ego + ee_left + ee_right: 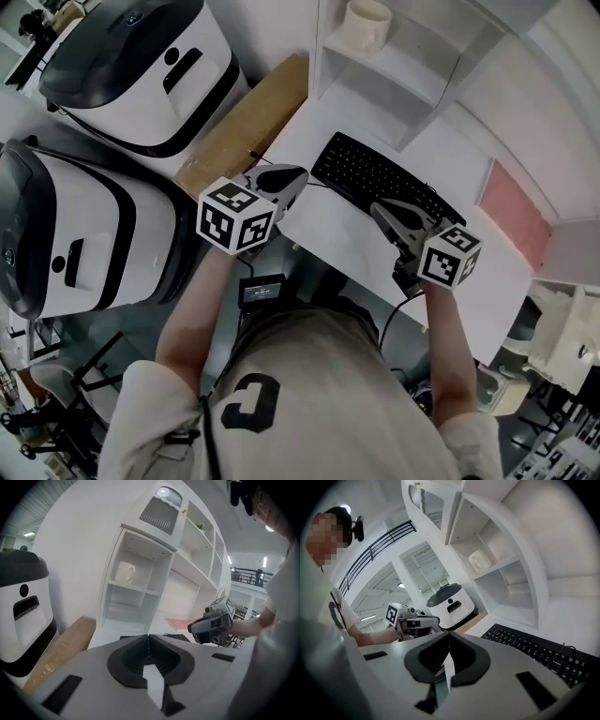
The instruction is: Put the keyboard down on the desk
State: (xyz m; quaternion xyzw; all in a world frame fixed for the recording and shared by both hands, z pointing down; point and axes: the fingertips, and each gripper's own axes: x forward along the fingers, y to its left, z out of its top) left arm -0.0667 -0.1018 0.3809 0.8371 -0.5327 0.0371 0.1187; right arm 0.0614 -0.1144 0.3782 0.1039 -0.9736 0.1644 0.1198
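The black keyboard (380, 178) lies flat on the white desk (309, 239), in front of the shelf unit, with its cable trailing off the near edge. My left gripper (296, 177) hovers just off the keyboard's left end, jaws shut and empty. My right gripper (379, 212) hangs over the desk just in front of the keyboard's right half, also shut with nothing between its jaws. The right gripper view has the keyboard (534, 648) at lower right, clear of the jaws. In the left gripper view only a sliver of the keyboard (177, 637) shows beyond the shut jaws.
A white shelf unit (422, 56) holding a cream mug (366, 23) stands behind the keyboard. A pink mat (514, 211) lies on the desk to the right. A cardboard box (244, 127) and two white-and-black machines (141, 66) (66, 234) stand left of the desk.
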